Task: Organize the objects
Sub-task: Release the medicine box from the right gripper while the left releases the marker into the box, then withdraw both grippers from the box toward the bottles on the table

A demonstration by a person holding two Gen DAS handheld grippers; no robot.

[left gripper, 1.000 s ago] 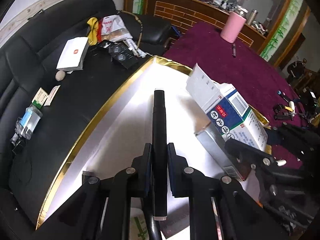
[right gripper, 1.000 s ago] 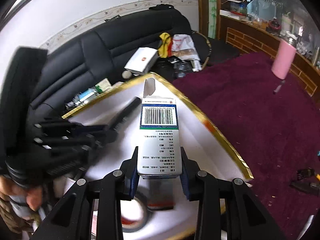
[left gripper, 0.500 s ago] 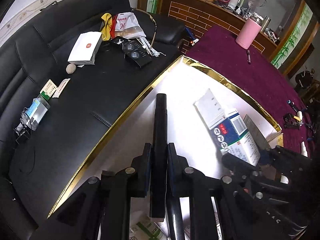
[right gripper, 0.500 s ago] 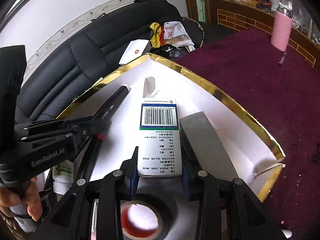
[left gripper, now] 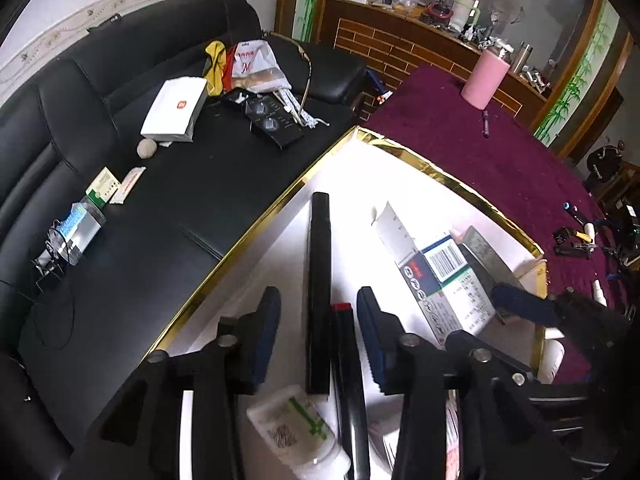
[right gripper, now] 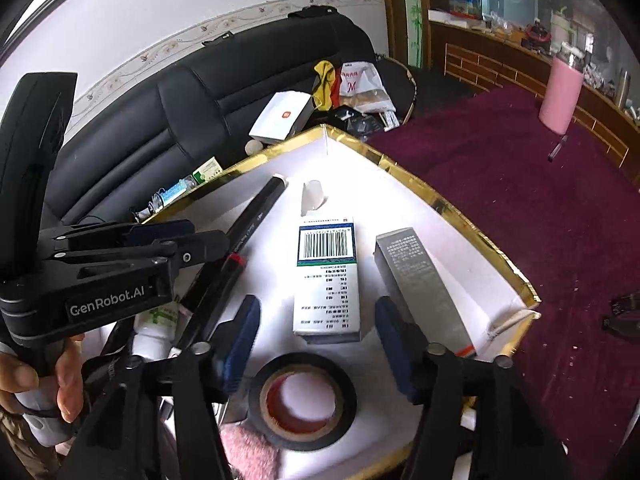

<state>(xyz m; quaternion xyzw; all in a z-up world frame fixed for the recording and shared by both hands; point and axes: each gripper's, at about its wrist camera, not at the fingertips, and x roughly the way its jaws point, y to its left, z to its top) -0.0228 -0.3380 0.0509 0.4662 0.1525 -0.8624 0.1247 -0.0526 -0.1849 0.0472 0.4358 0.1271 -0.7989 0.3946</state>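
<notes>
Jaws of the left gripper have just been opening and now stand apart, with the long black tube lying free between them, clear of both pads, on the white floor of the gold-rimmed box. Just right of the tube lies a second black stick with a red band, and a white bottle with green print lies below the jaws.

Jaws of the right gripper have also just been opening; the white medicine carton, barcode up, lies flat between them with a gap at each pad. Just right of the carton lies a grey oblong box, close alongside it. A roll of black tape lies under the right jaws, a pink fuzzy thing at its lower left.

The gold-rimmed box sits on a maroon cloth covering the desk, beside a black sofa strewn with small things. A pink tumbler stands well apart on the cloth.
</notes>
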